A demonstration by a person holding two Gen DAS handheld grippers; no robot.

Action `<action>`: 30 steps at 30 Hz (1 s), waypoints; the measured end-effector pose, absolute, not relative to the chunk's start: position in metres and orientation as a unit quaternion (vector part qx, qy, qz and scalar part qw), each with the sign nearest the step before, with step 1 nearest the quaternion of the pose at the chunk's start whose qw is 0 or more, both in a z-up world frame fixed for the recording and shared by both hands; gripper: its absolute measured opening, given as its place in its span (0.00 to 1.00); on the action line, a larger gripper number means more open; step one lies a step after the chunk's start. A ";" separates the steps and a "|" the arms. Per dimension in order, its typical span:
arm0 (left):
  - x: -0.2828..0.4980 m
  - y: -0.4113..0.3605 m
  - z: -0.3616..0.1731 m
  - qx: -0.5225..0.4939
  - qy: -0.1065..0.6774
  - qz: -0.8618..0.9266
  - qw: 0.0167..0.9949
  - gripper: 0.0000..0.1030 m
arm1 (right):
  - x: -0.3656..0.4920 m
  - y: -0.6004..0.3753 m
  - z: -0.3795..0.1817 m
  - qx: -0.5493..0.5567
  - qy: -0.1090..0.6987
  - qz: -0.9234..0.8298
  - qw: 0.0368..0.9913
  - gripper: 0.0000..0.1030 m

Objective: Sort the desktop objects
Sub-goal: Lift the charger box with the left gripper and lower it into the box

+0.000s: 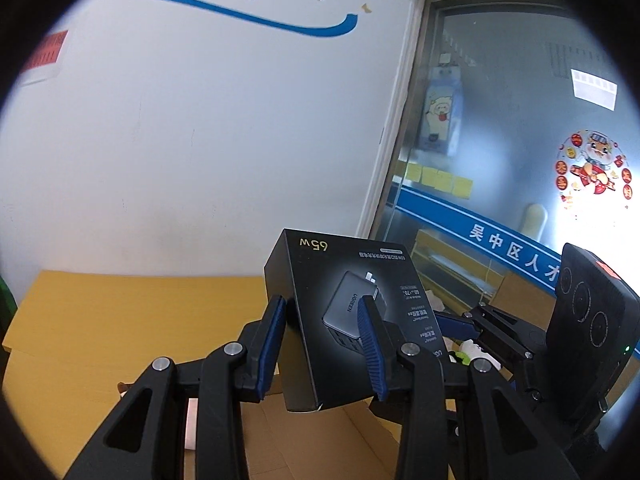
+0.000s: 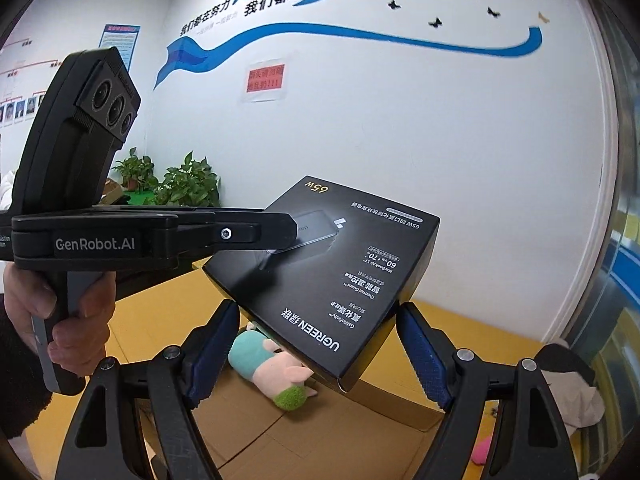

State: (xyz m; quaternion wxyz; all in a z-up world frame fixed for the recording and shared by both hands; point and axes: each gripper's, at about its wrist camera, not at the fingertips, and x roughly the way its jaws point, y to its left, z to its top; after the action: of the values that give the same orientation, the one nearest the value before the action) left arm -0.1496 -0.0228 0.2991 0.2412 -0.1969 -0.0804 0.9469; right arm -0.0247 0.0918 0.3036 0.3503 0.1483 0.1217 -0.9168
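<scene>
Handling of charger box (image 1: pixel 320 272): judging it light and stiff, thin card with glossy black faces, so likely slipping under a weak pinch and denting under a hard one. Hanging well above the open carton (image 2: pixel 304 440), tilted, printed face up.

Being grasped twice. Left gripper (image 1: pixel 322 300) clenching its fingers (image 1: pixel 272 340) across the thin dimension, one pad on the printed face, one underneath. Right gripper (image 2: pixel 316 308) spanning the full width with its fingers (image 2: pixel 424 356) set wide, pads seeming to press on both side edges at the near end of the box.

Favouring the side edges and corners as holds, where folded card is resisting best; avoiding the middle of the broad face, likely bowing inward. Watching the end flap nearest the carton, looking slightly lifted.

Room for moving: plenty straight above the carton. Lying inside the carton, a plush toy (image 2: pixel 260 356) directly under the box, so lowering there means landing on soft, uneven stuffing. Standing behind the carton, yellow tabletop (image 1: pixel 120 300) and white wall (image 2: pixel 400 140); to the right of the carton, a glass door (image 1: pixel 500 120). Keeping both grippers moving together, sparing the box any twisting.
</scene>
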 end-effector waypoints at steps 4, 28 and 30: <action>-0.186 -0.021 0.264 -0.233 -0.077 0.941 0.232 0.35 | -0.065 0.081 0.273 0.180 0.116 -0.912 0.350 0.83; -0.299 0.015 0.024 -0.483 -0.077 0.849 0.200 0.28 | -0.197 0.096 0.059 0.412 0.038 -0.861 0.296 0.68; -0.301 0.017 0.022 -0.490 -0.076 0.846 0.196 0.26 | -0.201 0.099 0.049 0.433 0.044 -0.854 0.286 0.68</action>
State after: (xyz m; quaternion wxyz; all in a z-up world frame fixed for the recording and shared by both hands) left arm -0.3013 0.0167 0.0216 0.1964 -0.4898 -0.0757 0.8460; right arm -0.2010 0.0995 0.0492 0.2861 0.4328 0.0438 -0.8538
